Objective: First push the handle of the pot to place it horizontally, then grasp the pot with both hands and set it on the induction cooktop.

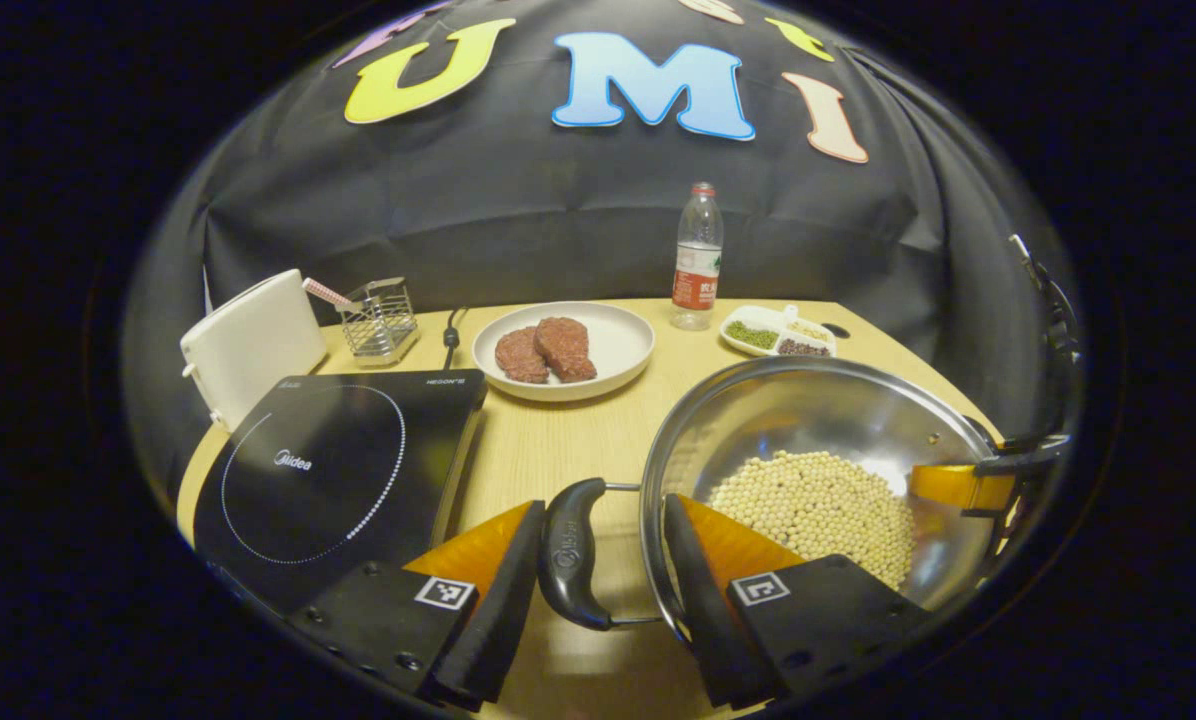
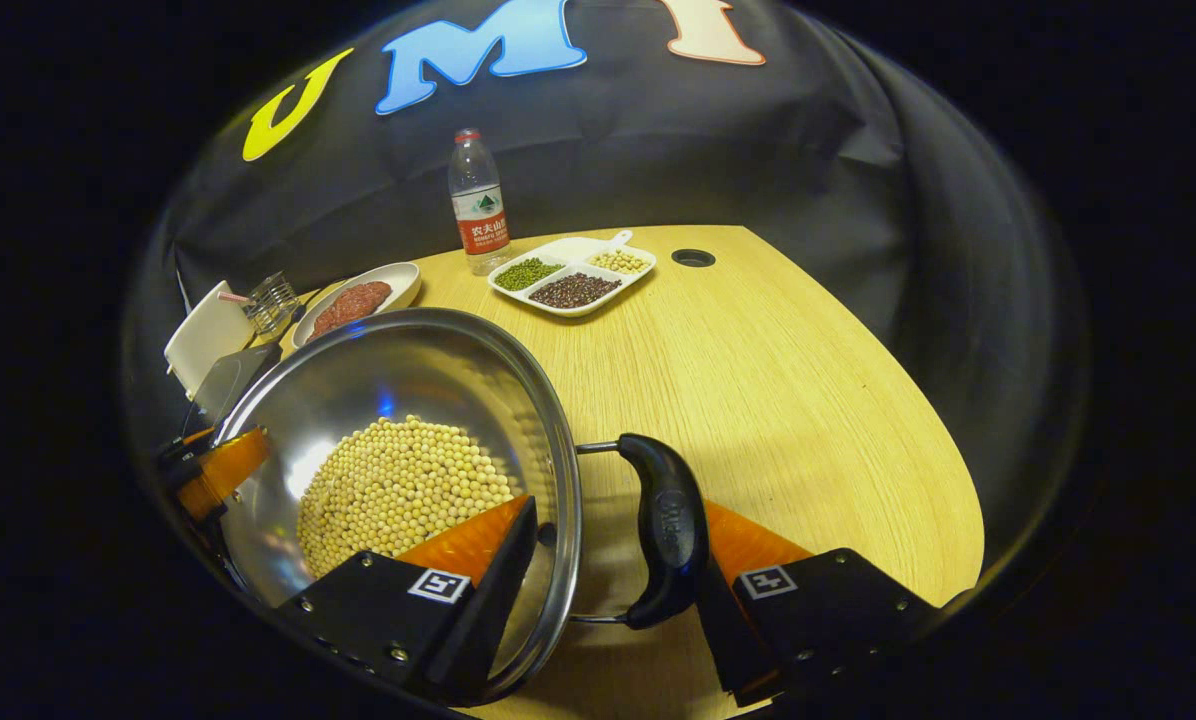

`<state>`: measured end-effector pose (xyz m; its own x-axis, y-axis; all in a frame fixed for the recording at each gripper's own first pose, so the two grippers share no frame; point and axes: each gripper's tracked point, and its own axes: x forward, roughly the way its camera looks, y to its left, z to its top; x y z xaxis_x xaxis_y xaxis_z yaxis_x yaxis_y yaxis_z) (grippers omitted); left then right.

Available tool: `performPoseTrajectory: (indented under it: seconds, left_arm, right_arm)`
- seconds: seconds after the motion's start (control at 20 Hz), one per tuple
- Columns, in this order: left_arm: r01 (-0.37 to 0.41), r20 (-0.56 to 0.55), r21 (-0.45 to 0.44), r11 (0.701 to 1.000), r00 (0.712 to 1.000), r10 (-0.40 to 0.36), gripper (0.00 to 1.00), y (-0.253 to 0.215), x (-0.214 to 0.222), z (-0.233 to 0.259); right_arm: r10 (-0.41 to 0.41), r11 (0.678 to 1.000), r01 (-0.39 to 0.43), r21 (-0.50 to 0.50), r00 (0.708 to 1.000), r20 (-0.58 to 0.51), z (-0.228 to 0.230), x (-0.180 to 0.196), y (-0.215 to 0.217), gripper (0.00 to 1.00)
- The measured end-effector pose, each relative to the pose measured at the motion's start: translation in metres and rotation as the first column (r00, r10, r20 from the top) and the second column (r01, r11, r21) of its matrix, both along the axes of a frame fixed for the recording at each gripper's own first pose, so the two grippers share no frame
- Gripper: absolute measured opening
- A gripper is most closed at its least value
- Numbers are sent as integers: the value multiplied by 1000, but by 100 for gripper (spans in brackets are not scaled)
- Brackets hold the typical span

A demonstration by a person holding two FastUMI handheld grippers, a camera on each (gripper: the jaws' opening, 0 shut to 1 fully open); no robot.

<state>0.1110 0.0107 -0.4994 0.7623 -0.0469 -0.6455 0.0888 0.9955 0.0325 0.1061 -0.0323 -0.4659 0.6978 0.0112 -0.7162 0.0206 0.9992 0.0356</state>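
My left claw (image 1: 603, 560) stands open around the pot's near side handle (image 1: 570, 552), one finger to its outside, the other reaching over the rim above the beans; I cannot tell whether either finger touches. My right claw (image 2: 608, 560) stands open the same way about the opposite handle (image 2: 670, 540): one finger over the bowl, the other just behind the grip, contact unclear there too.

Between the claws sits the pot (image 1: 818, 420), a wide, shallow bowl of polished steel with a thin rolled rim, mirror-bright inside. Each handle is a smooth, dark, curved grip carried on two thin wire stubs. A low heap of small, round, pale soybeans (image 1: 818, 505) covers its bottom. It rests on the bench (image 2: 758, 380), a pale wood-grain top with a rounded edge.

Left of my left claw lies the induction cooktop (image 1: 338, 470), a flat, glossy black slab marked with a dotted ring. Beyond it stand a white boxy appliance (image 1: 250, 345) and a wire rack (image 1: 380, 320). Farther ahead are a white plate (image 1: 618, 345) with two reddish-brown patties (image 1: 546, 350), a clear plastic bottle (image 1: 697, 258) and a white divided dish (image 2: 570, 275) of green, dark and pale grains.
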Motion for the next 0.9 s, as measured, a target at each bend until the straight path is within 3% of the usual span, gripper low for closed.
performPoseTrajectory:
  seconds: [0.15,0.2,0.55,0.6,0.65,0.75,0.85,0.9]
  left_arm:
    - [-2,-4,17,1000,1000,2,72,0,1,-1]
    - [-1,-6,20,1000,1000,1,75,0,1,-2]
    - [5,-18,29,1000,1000,-4,75,0,0,-3]
    - [6,-22,29,1000,1000,-5,75,1,0,-2]
    - [6,-27,28,1000,1000,-6,75,1,-1,-2]
    - [0,-39,-1,1000,999,-1,72,-1,-1,-2]
    - [0,-47,-9,1000,999,0,73,-1,-1,-1]
    - [2,-56,-14,1000,998,-3,65,0,-2,-1]
  right_arm:
    - [-1,1000,1,18,1000,-13,-1,0,0,80]
    - [3,1000,-2,18,1000,-17,-1,1,0,80]
    - [50,999,-50,11,998,-37,0,1,1,80]
    - [53,998,-53,21,998,-32,2,2,1,75]
    - [44,997,-43,63,999,-23,5,3,1,77]
    - [4,991,1,136,999,-40,4,5,2,62]
    - [12,992,-5,123,999,-53,3,4,2,60]
    - [12,993,-6,116,998,-54,4,3,1,60]
